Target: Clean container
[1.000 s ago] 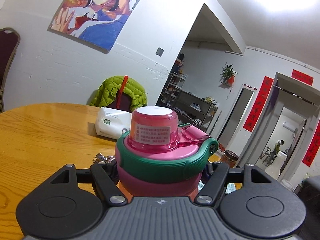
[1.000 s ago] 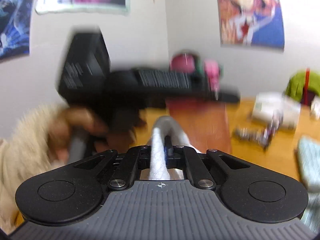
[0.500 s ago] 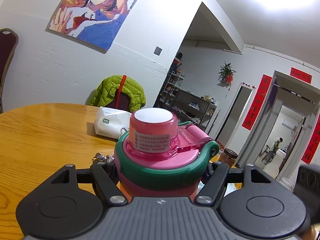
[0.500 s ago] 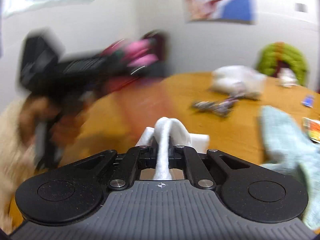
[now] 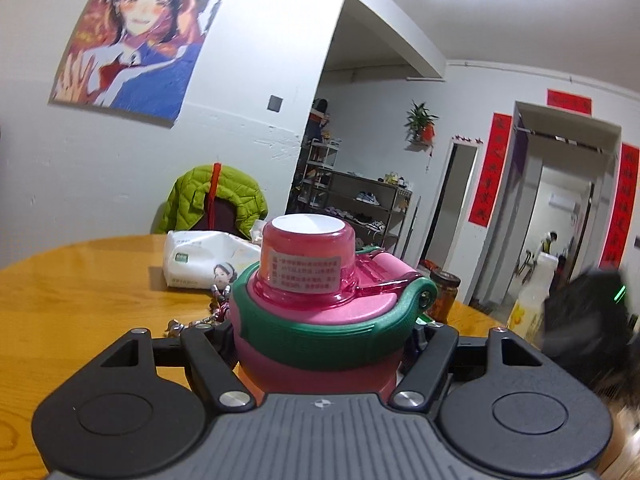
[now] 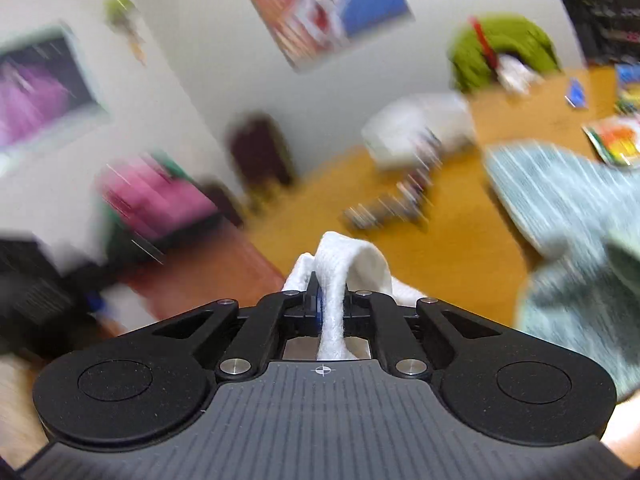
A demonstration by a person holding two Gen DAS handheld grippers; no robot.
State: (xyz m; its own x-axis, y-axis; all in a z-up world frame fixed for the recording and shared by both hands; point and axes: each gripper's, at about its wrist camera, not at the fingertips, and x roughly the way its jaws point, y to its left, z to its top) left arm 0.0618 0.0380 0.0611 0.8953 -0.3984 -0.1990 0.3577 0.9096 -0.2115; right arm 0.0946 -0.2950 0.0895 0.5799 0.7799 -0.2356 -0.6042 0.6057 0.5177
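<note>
My left gripper [image 5: 320,344] is shut on a pink water bottle [image 5: 316,292] with a green band and a pink cap, holding it upright over the wooden table [image 5: 80,292]. My right gripper [image 6: 330,280] is shut on a folded white cloth [image 6: 340,264]. In the blurred right wrist view the bottle [image 6: 156,196] appears at the left, apart from the cloth, with the left gripper [image 6: 36,296] below it. The right gripper shows as a dark blur [image 5: 588,320] at the right edge of the left wrist view.
A white tissue pack [image 5: 204,260], small metal pieces [image 5: 200,320], a glass jar [image 5: 442,296] and a white bottle [image 5: 532,300] stand on the table. A light blue towel [image 6: 568,216] and colourful packets [image 6: 612,140] lie to the right. A chair with a green jacket [image 5: 216,196] stands behind.
My right gripper has swung fast to the right with the cloth, so the bottle slid to the left of its view. The left gripper turned slightly, still holding the bottle.
</note>
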